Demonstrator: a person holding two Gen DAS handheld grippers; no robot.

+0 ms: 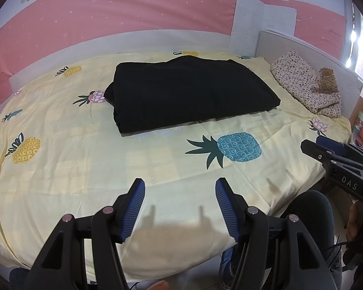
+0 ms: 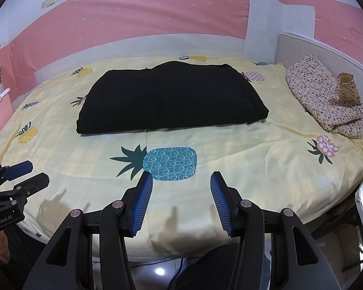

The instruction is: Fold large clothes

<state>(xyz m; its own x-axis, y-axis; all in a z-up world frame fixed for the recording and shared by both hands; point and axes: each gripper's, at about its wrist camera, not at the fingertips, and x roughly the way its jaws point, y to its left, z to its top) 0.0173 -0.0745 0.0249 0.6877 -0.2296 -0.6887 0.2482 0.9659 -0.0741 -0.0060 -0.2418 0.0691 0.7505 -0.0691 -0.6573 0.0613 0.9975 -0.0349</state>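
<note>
**Folded black garment on bed**

Black garment, folded into a thick rectangle, lies mid-bed on pineapple-print sheet. Left gripper and right gripper hover over near edge, fingers apart, empty. Floral bundle at headboard.

a bed is filling most of both views, wearing a pale yellow sheet printed with pineapples in blue, yellow and pink. behind it a pink wall dotted with small stars is running above a grey band, with a white embossed panel standing in the corner. a white headboard is closing the right side. daylight is coming in through a window at the far right.
</note>
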